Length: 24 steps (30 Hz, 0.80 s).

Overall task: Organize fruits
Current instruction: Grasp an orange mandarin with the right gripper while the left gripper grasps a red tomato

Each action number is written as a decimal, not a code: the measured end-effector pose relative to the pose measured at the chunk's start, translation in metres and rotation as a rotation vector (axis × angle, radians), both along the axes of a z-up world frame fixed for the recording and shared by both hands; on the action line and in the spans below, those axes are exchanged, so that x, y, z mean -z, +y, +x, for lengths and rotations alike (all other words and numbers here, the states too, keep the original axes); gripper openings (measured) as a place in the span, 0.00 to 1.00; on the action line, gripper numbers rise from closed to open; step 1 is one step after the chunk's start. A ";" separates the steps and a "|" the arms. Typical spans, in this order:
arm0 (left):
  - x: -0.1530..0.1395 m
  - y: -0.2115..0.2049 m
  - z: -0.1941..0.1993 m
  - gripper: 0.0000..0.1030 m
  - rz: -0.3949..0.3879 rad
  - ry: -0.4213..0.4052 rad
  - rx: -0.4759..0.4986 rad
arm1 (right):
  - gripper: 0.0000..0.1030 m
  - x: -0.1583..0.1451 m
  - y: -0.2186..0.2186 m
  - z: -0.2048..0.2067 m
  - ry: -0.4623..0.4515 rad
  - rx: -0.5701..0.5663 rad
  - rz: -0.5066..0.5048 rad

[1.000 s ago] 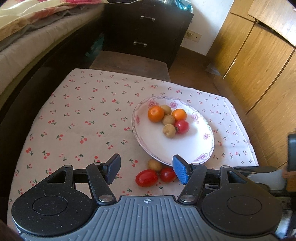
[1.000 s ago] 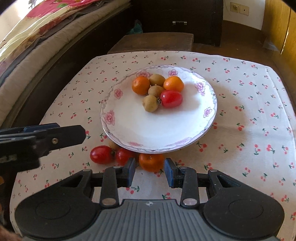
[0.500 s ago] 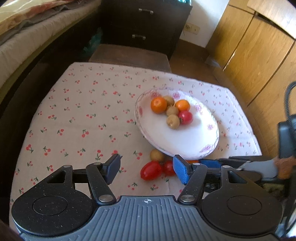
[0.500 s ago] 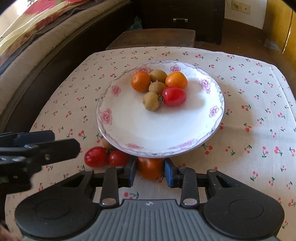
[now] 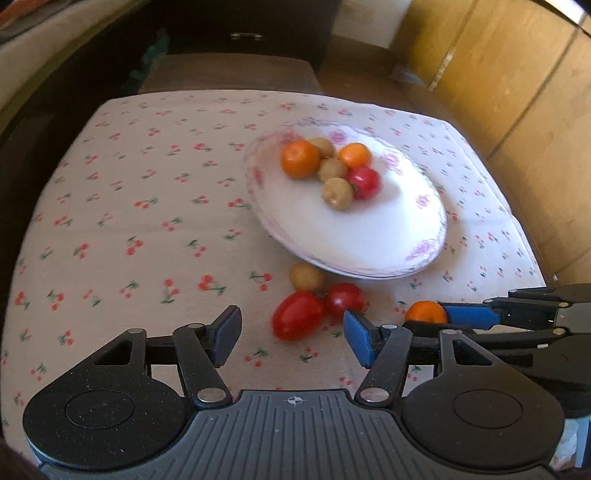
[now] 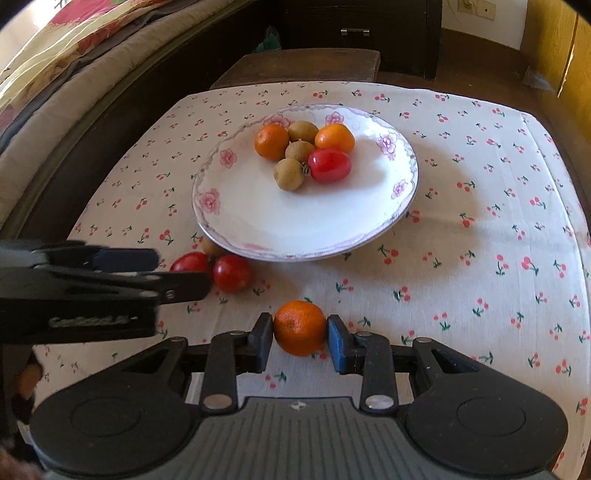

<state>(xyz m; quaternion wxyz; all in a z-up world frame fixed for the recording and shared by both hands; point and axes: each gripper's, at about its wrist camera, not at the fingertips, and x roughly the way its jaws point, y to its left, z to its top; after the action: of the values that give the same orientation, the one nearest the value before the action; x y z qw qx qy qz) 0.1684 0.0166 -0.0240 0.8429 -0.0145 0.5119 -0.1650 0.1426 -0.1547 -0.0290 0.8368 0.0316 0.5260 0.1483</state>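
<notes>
A white flowered plate [image 6: 295, 221] on the cherry-print cloth holds two oranges, three brown fruits and a red tomato [image 6: 329, 165]. My right gripper [image 6: 300, 334] is shut on a small orange [image 6: 300, 326], held near the cloth in front of the plate; this orange [image 5: 424, 312] also shows in the left wrist view. Two red tomatoes [image 5: 297, 319] [image 5: 344, 300] and a brown fruit [image 5: 306, 277] lie on the cloth by the plate's near rim. My left gripper [image 5: 291, 328] hovers just short of the larger tomato. Its jaws are closing with nothing pressed between them.
A bed [image 6: 74, 55] runs along the left. Beyond the table's far edge stand a dark stool [image 6: 306, 64] and dark drawers [image 6: 354, 22]. Wooden cupboards [image 5: 517, 74] line the right side. The two grippers sit close together at the table's near side.
The right gripper has drawn the orange back from under the plate's rim toward the near side. The left gripper has sunk closer to the tomatoes.
</notes>
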 end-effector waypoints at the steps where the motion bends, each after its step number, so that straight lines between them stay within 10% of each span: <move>1: 0.000 -0.003 0.000 0.65 0.002 -0.008 0.017 | 0.32 0.000 -0.001 -0.001 0.001 0.001 0.002; 24: 0.007 -0.011 -0.015 0.35 -0.001 0.015 0.035 | 0.32 -0.002 -0.007 -0.035 0.016 0.028 -0.009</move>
<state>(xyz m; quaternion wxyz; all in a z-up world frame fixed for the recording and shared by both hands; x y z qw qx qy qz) 0.1533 0.0052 -0.0313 0.8359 -0.0071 0.5185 -0.1799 0.1080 -0.1620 -0.0270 0.8347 0.0365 0.5330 0.1338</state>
